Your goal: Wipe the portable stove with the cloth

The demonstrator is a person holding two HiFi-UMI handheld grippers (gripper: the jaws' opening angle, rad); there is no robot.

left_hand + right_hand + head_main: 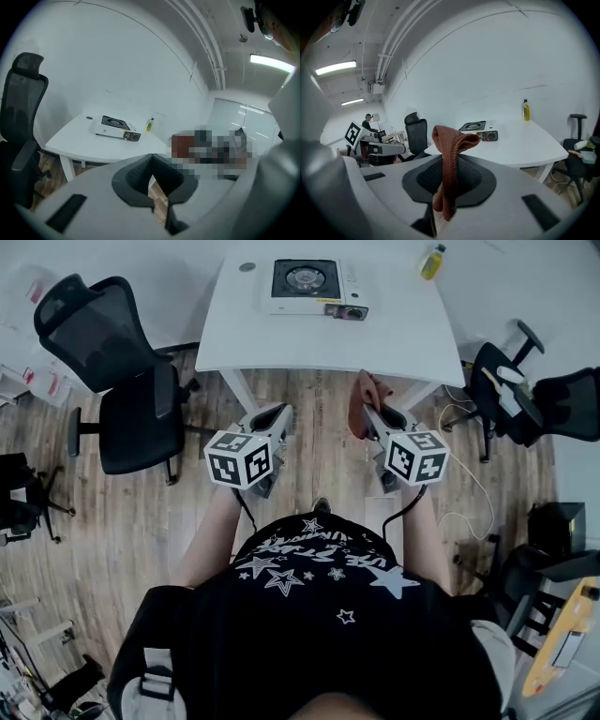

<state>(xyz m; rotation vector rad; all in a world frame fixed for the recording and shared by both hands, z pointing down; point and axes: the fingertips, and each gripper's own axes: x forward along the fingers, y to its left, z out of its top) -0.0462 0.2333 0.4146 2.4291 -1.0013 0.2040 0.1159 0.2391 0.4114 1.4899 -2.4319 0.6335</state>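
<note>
The white portable stove (pixel 314 287) with a black burner sits at the far middle of the white table (pixel 281 343). It also shows small in the left gripper view as the stove (pixel 116 128) and in the right gripper view as the stove (pixel 478 130). Both grippers hang over the wood floor, short of the table's near edge. My right gripper (pixel 373 413) is shut on a brown knitted cloth (pixel 450 159), which stands up folded between the jaws; the cloth (pixel 364 401) dangles at the tip. My left gripper (pixel 278 411) is shut with nothing in it, as the left gripper (pixel 151 168) view shows.
A yellow bottle (pixel 432 261) stands at the table's far right corner. A black office chair (pixel 122 381) is left of the table, and more chairs (pixel 511 390) with cables stand to the right. A table leg (pixel 239 385) is just ahead of my left gripper.
</note>
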